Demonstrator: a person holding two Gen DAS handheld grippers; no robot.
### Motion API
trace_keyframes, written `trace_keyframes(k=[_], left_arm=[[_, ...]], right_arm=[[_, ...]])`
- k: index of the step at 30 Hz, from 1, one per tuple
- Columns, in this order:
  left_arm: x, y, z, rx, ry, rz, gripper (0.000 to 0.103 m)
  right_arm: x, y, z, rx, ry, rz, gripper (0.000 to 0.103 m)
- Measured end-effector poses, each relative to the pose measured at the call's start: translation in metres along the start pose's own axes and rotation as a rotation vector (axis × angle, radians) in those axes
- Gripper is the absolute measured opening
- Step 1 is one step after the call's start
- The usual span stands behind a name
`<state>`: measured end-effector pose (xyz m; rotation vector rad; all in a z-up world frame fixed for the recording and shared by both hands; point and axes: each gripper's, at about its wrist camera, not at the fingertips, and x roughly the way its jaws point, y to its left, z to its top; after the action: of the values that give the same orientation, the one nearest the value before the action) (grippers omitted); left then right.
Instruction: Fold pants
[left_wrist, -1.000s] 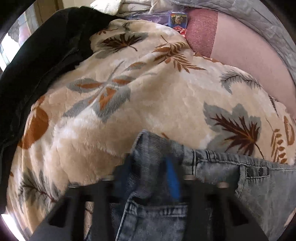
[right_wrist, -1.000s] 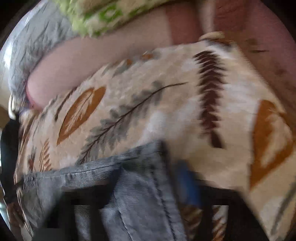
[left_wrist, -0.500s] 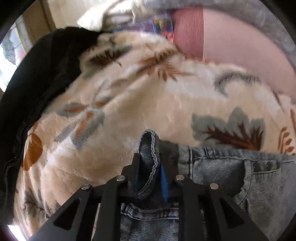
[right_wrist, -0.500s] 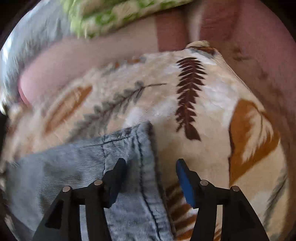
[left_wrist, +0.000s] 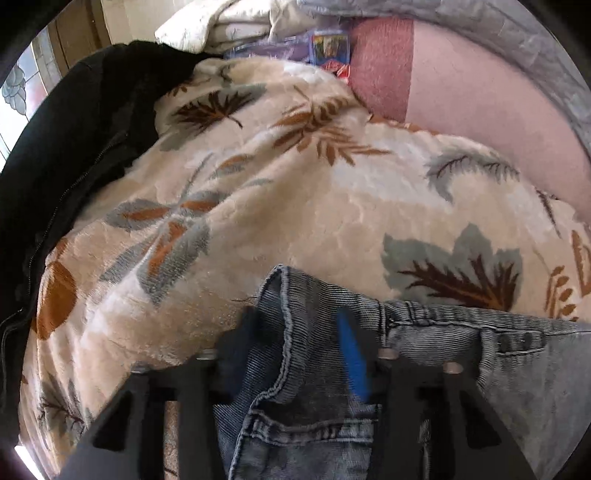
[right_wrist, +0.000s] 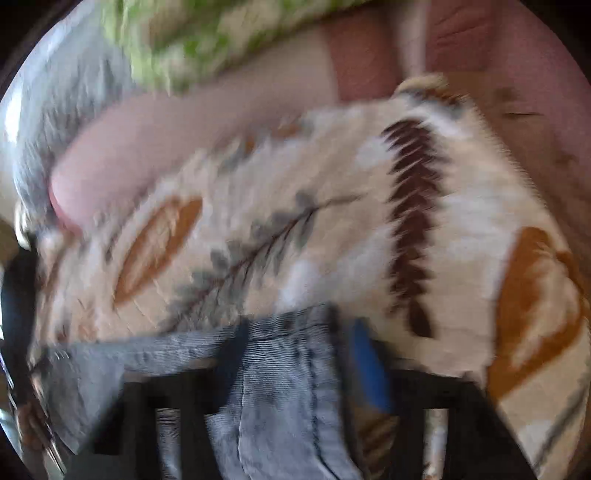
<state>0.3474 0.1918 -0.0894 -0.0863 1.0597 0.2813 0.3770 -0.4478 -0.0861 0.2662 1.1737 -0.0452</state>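
Note:
Faded blue jeans (left_wrist: 461, 354) lie on a cream fleece blanket with a leaf print (left_wrist: 288, 206). In the left wrist view, my left gripper (left_wrist: 299, 347) is open, its fingers on either side of the waistband's left end, which stands up in a fold. In the blurred right wrist view, my right gripper (right_wrist: 299, 354) is open, with the jeans (right_wrist: 284, 387) lying between its fingers at the waistband's right end. The legs of the jeans are out of view.
A black jacket (left_wrist: 70, 158) lies along the blanket's left side. A pink cushion (left_wrist: 480, 110), a grey quilt (left_wrist: 517, 40), white bedding and a small colourful box (left_wrist: 328, 48) lie beyond. A green-and-white patterned cloth (right_wrist: 207, 40) is at the top of the right wrist view.
My left gripper was shut on the waistband half a second ago and has opened. My right gripper stays open and has shifted slightly; its view is blurred by motion.

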Motion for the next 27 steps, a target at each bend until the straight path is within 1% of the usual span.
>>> trace_keyframes(k=[1, 2, 3, 5, 7, 9, 12, 15, 16, 18, 19, 20, 21, 22, 23, 24, 25, 26, 27], left_arm=[[0.0, -0.002, 0.001, 0.008, -0.006, 0.018, 0.029], [-0.001, -0.004, 0.001, 0.023, -0.003, 0.017, 0.015], [-0.002, -0.008, 0.002, 0.043, 0.002, 0.019, 0.012], [-0.012, -0.013, 0.002, 0.073, -0.028, 0.047, 0.011], [-0.028, -0.01, 0.002, 0.056, -0.071, 0.035, 0.011], [-0.051, -0.002, 0.001, 0.024, -0.108, -0.009, 0.011], [-0.099, 0.011, -0.008, 0.004, -0.18, -0.076, 0.011], [-0.163, 0.033, -0.033, -0.014, -0.273, -0.144, 0.011], [-0.18, 0.039, -0.041, -0.017, -0.295, -0.162, 0.01], [-0.214, 0.059, -0.069, -0.019, -0.334, -0.196, 0.01], [-0.226, 0.067, -0.082, -0.017, -0.344, -0.211, 0.01], [-0.235, 0.076, -0.097, -0.012, -0.352, -0.229, 0.01], [-0.243, 0.085, -0.115, -0.003, -0.358, -0.248, 0.01], [-0.248, 0.095, -0.138, 0.005, -0.357, -0.262, 0.01], [-0.249, 0.105, -0.158, 0.01, -0.344, -0.266, 0.01], [-0.247, 0.113, -0.173, 0.015, -0.331, -0.269, 0.01], [-0.241, 0.123, -0.193, 0.017, -0.307, -0.273, 0.01], [-0.23, 0.129, -0.21, 0.036, -0.251, -0.271, 0.011], [-0.217, 0.133, -0.224, 0.067, -0.189, -0.249, 0.014]], right_arm=[[0.009, 0.006, 0.0, -0.019, 0.024, -0.039, 0.026], [0.009, 0.01, 0.0, -0.031, 0.017, -0.049, 0.02], [0.005, 0.015, 0.0, -0.047, 0.004, -0.053, 0.017], [-0.012, 0.019, -0.004, -0.06, -0.06, -0.056, 0.017], [-0.038, 0.018, -0.009, -0.041, -0.129, -0.022, 0.017], [-0.063, 0.016, -0.018, -0.029, -0.187, 0.018, 0.017], [-0.105, 0.013, -0.039, -0.029, -0.256, 0.072, 0.016], [-0.148, 0.007, -0.066, 0.003, -0.333, 0.129, 0.017], [-0.167, 0.003, -0.08, 0.007, -0.363, 0.155, 0.017], [-0.189, -0.005, -0.105, 0.011, -0.392, 0.19, 0.017], [-0.204, -0.012, -0.128, 0.011, -0.42, 0.229, 0.017], [-0.212, -0.015, -0.145, -0.003, -0.434, 0.244, 0.017], [-0.221, -0.019, -0.166, -0.024, -0.441, 0.252, 0.017], [-0.225, -0.024, -0.197, -0.04, -0.433, 0.268, 0.017], [-0.225, -0.029, -0.219, -0.045, -0.419, 0.283, 0.017], [-0.222, -0.036, -0.25, -0.053, -0.391, 0.293, 0.017], [-0.217, -0.042, -0.27, -0.058, -0.366, 0.292, 0.021], [-0.207, -0.047, -0.292, -0.065, -0.313, 0.283, 0.023], [-0.192, -0.05, -0.308, -0.084, -0.233, 0.257, 0.029]])
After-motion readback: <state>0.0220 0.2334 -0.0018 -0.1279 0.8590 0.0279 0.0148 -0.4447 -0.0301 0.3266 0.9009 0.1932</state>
